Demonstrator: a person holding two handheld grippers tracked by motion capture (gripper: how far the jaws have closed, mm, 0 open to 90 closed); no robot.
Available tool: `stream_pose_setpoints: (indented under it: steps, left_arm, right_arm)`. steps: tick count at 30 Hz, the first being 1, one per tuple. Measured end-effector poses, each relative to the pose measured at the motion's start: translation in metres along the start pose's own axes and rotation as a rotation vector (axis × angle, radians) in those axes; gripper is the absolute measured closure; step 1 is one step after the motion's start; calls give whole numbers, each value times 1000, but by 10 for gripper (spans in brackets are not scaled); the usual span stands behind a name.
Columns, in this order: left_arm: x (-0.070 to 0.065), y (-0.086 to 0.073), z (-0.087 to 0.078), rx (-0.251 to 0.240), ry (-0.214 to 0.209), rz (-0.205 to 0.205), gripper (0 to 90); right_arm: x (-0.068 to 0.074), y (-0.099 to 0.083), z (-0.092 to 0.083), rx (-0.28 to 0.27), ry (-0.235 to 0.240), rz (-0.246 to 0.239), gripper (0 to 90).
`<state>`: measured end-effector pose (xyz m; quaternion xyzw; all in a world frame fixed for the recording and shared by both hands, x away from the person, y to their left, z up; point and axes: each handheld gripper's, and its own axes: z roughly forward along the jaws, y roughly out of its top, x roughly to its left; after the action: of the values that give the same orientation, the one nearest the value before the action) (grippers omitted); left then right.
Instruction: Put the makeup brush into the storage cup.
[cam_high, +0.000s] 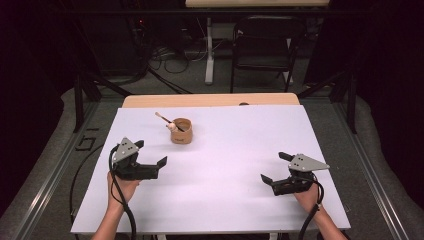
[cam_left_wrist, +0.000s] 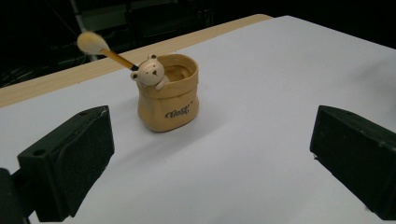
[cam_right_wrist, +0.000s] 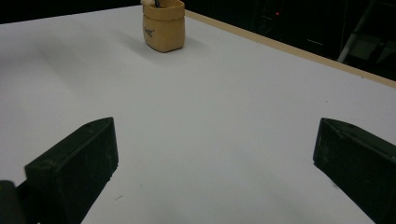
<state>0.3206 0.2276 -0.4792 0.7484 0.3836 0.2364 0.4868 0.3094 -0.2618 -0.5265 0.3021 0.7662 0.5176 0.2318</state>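
A small tan sack-shaped pot (cam_high: 181, 131) (cam_left_wrist: 169, 99) (cam_right_wrist: 163, 25) with a bear figure (cam_left_wrist: 150, 71) on its rim stands upright toward the back left of the white table (cam_high: 225, 170). A wooden stick with a pale round tip (cam_high: 162, 118) (cam_left_wrist: 100, 48) leans out of it. My left gripper (cam_high: 150, 153) (cam_left_wrist: 210, 158) hovers at the table's left, jaws wide open and empty, the pot a short way ahead. At the right my right gripper (cam_high: 276, 167) (cam_right_wrist: 215, 163) is also open and empty, far from the pot.
The white sheet covers a wooden tabletop whose far edge (cam_high: 210, 100) shows bare. Behind the table stand a dark folding chair (cam_high: 262, 45), a white table leg (cam_high: 209, 50) and cables on the floor. Metal rails (cam_high: 45, 175) run along both sides.
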Motion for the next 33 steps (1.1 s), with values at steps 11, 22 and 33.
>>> stream_pose_setpoints:
  steps: [11,22,33]
  left_arm:
    - [-4,-34,-7,-37,4,-55,0]
    - [-16,-59,0,-53,-21,-32,0]
    - [-15,-65,8,-10,-38,-20,0]
  right_arm:
    - [1,0,0,2,4,3,0]
    - [0,-2,1,7,13,6,0]
    - [1,-4,5,17,32,6,0]
